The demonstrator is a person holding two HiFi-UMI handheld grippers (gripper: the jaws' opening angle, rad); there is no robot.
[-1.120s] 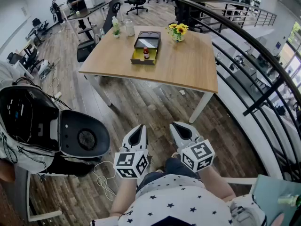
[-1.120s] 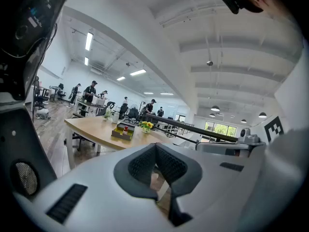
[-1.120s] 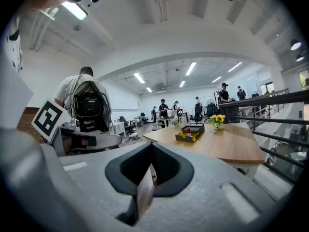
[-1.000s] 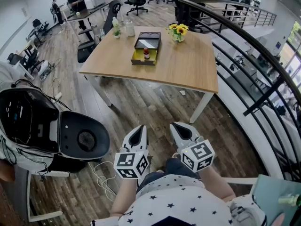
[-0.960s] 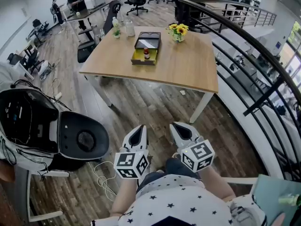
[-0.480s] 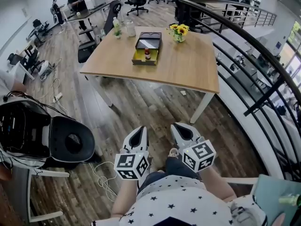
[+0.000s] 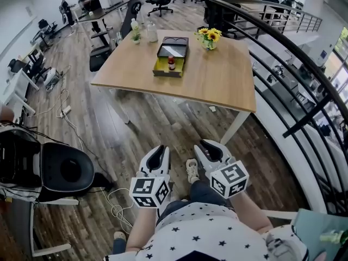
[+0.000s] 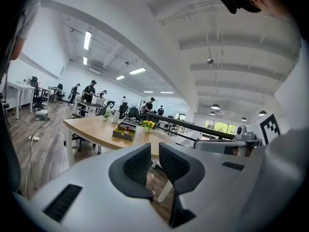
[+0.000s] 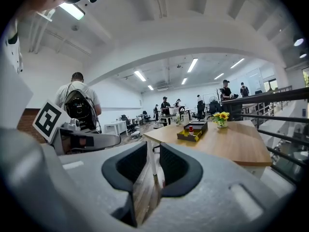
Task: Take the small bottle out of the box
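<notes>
View from the head, looking down. We see the left tongs (image 7: 154, 159) and the right tongs (image 7: 209, 152) held low and side by side in front of the person's body, above the wooden floor (image 7: 157, 124) and well apart from the surface (image 7: 217, 80). Both point toward that surface.

In the left gripper view, the left tongs (image 8: 155, 153) stand narrowly apart and are opening. Nothing lies between the pads, and only floor shows through the gap. In the right gripper view, the right tongs (image 9: 153, 153) show the same state, a narrow gap that is opening, with nothing between the pads.

The small bottle (image 7: 171, 62) stands upright inside the box (image 7: 161, 71), in the yellow half nearer to us. Its long axis is vertical and its cap end points up. It appears reddish in both gripper views ( (image 8: 126, 127), (image 9: 190, 128)).

The box lies near the middle of the far half of the surface, its long side running away from us, with a dark half behind the yellow one. A vase of sunflowers (image 7: 209, 36) stands just to the right of the box, apart from it.
</notes>
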